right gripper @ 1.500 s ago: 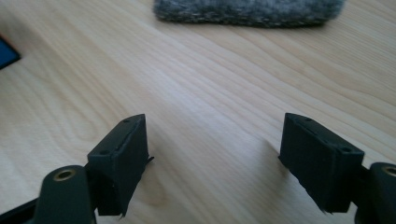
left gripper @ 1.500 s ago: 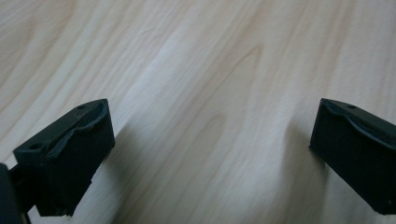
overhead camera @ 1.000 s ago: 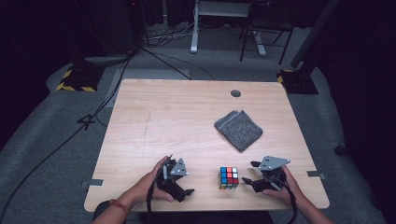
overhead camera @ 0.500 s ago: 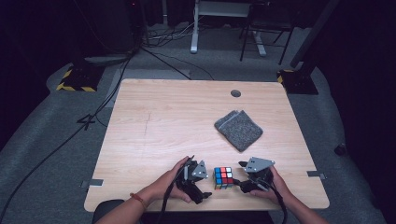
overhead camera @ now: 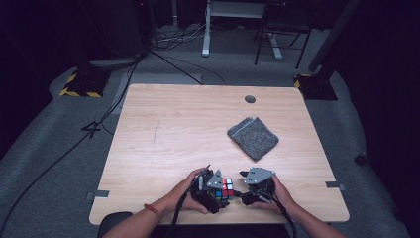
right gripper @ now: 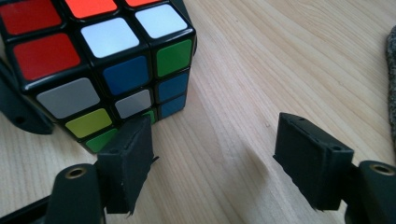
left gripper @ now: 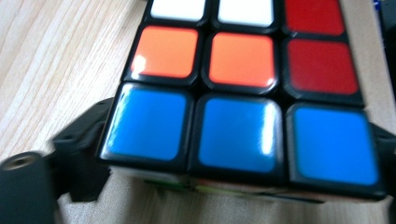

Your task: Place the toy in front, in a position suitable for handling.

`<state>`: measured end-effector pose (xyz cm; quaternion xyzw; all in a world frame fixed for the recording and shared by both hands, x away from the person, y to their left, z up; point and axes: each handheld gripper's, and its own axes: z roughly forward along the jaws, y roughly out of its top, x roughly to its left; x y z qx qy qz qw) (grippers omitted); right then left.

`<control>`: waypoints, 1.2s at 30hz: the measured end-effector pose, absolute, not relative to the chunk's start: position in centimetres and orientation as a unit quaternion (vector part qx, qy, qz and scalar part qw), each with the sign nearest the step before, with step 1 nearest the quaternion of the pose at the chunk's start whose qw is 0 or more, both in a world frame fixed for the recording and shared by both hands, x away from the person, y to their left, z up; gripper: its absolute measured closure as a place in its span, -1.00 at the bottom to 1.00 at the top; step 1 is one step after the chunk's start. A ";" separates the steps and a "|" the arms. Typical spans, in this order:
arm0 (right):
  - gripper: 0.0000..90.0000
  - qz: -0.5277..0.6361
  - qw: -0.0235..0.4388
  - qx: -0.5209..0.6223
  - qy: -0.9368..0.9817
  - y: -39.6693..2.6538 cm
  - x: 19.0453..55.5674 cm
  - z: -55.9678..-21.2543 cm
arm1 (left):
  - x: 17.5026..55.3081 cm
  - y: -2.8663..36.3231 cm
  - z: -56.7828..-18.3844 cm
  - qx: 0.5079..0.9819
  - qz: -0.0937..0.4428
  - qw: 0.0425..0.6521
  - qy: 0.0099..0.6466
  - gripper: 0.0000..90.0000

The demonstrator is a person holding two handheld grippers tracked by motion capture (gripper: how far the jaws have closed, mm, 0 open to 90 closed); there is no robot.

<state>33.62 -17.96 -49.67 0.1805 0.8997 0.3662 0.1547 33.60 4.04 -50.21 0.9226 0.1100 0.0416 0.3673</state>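
Observation:
A Rubik's cube [overhead camera: 227, 188] sits near the table's front edge, between the two hand-held grippers. My left gripper [overhead camera: 219, 194] has just been closing, and its jaws now press on the cube's two sides. In the left gripper view the cube [left gripper: 238, 70] is very close, a blue row nearest, with my left gripper [left gripper: 233, 154] straddling it. My right gripper [overhead camera: 244, 187] is open just right of the cube. In the right gripper view the cube [right gripper: 102, 51] stands at the upper left, its corner close to the left pad of the right gripper [right gripper: 215, 158], and bare wood lies between the pads.
A folded grey cloth [overhead camera: 253, 137] lies on the wooden table [overhead camera: 173, 129] behind and right of the grippers; its edge [right gripper: 391, 93] shows in the right gripper view. A round cable hole [overhead camera: 250, 99] is near the far edge. Chairs and cables stand beyond the table.
Both hands have moved inward to the cube. The left gripper has reached around the cube and closed on it. The right gripper has come close on the cube's right side.

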 end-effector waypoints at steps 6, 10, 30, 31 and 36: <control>-0.39 0.375 0.142 0.185 0.897 -18.4 33.7 -49.7 | 33.7 4.4 -50.1 0.920 0.042 0.376 0.103 -0.31; -0.39 0.386 0.146 0.191 0.891 -19.7 34.3 -49.1 | 33.9 4.6 -50.0 0.921 0.037 0.375 0.095 -0.28; -0.29 0.380 0.228 0.314 0.840 -26.3 42.9 -46.1 | 35.5 8.5 -49.8 0.926 0.035 0.361 0.109 -0.27; -0.27 0.377 0.234 0.317 0.838 -26.4 43.4 -46.0 | 35.5 8.5 -49.8 0.926 0.035 0.361 0.109 -0.27; -0.24 0.384 0.211 0.348 0.829 -26.9 45.8 -46.8 | 35.8 10.6 -49.9 0.924 0.036 0.364 0.113 -0.27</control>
